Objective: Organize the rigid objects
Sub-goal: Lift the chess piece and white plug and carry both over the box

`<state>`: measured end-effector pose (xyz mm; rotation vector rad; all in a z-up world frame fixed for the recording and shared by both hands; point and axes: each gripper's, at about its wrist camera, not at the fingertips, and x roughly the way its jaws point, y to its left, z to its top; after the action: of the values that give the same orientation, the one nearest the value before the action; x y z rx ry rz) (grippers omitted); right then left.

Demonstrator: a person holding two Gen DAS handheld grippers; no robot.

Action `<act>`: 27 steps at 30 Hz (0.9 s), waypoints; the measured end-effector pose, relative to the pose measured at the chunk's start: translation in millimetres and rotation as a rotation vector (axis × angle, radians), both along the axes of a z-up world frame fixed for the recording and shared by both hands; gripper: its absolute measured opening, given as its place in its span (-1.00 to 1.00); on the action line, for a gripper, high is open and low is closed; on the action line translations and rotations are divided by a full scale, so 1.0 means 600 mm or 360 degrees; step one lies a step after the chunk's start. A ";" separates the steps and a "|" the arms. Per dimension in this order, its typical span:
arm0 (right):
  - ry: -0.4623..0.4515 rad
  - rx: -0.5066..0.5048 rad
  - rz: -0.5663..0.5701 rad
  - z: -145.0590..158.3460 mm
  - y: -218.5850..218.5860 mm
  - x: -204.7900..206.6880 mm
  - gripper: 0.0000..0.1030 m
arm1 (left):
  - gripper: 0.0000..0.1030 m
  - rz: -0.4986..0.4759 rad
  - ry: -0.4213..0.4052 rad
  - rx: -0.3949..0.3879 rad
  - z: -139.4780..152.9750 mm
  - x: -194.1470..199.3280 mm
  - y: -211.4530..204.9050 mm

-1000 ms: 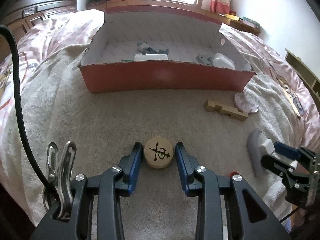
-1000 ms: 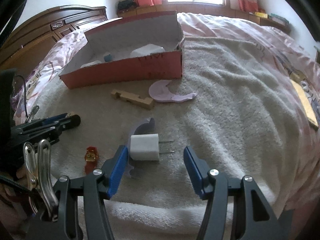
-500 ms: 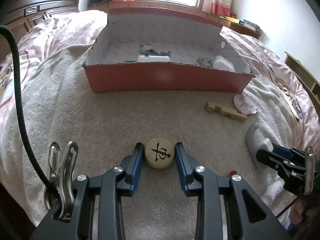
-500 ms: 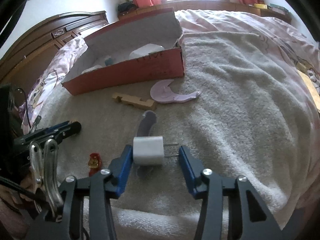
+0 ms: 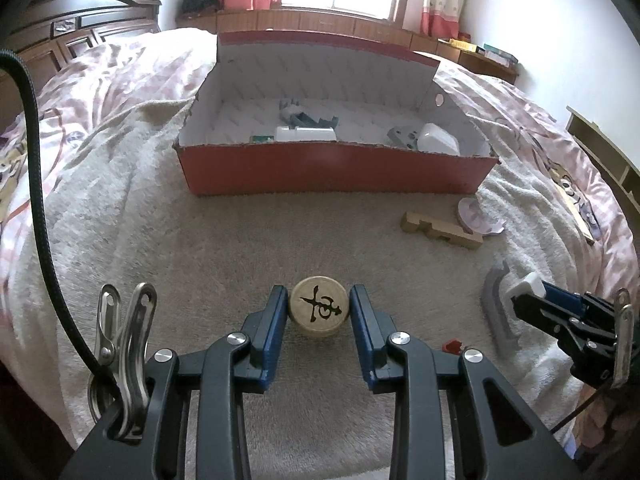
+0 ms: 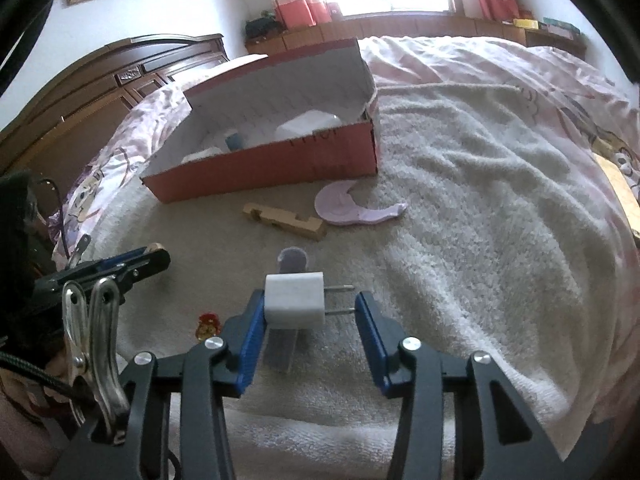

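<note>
My left gripper (image 5: 319, 310) is shut on a round wooden chess piece (image 5: 319, 311) with a black character, held above the towel. My right gripper (image 6: 310, 312) is shut on a white plug adapter (image 6: 295, 300); its prongs (image 6: 340, 300) touch the right finger. The adapter and right gripper also show at the right of the left wrist view (image 5: 528, 286). The red cardboard box (image 5: 332, 168) lies open ahead, with several white and grey items inside. A grey curved piece (image 6: 286, 320) lies under the adapter.
A wooden notched block (image 5: 440, 232) and a lilac crescent piece (image 6: 352, 208) lie on the towel in front of the box. A small red figure (image 6: 208, 324) lies near my right gripper. The bed's pink quilt surrounds the towel.
Both grippers closed on their objects and rose off the towel. The right gripper's jaws narrowed onto the adapter, lifting it off the grey piece.
</note>
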<state>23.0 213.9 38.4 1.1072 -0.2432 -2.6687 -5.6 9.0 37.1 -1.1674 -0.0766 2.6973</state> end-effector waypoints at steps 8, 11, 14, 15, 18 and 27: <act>0.0031 0.0001 0.0019 0.010 -0.003 0.000 -0.09 | -0.37 -0.0010 0.0018 0.0000 0.015 0.006 0.003; 0.0043 -0.0003 0.0034 0.014 -0.006 -0.004 -0.09 | -0.37 -0.0010 0.0021 -0.0017 0.022 0.005 0.006; 0.0059 -0.0010 0.0054 0.020 -0.009 -0.011 -0.09 | -0.37 -0.0011 0.0033 -0.0029 0.029 0.004 0.008; 0.0065 -0.0010 0.0059 0.022 -0.010 -0.013 -0.09 | -0.37 -0.0010 0.0035 -0.0034 0.031 0.004 0.009; 0.0087 -0.0011 0.0077 0.029 -0.014 -0.019 -0.09 | -0.37 -0.0004 0.0045 -0.0039 0.037 0.002 0.008; 0.0143 -0.0020 0.0109 0.048 -0.018 -0.045 -0.09 | -0.37 0.0017 0.0086 -0.0078 0.059 -0.019 0.008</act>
<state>-3.8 203.4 67.0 0.9713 -0.2015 -2.6442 -17.3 13.7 72.8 -1.1092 -0.0086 2.7529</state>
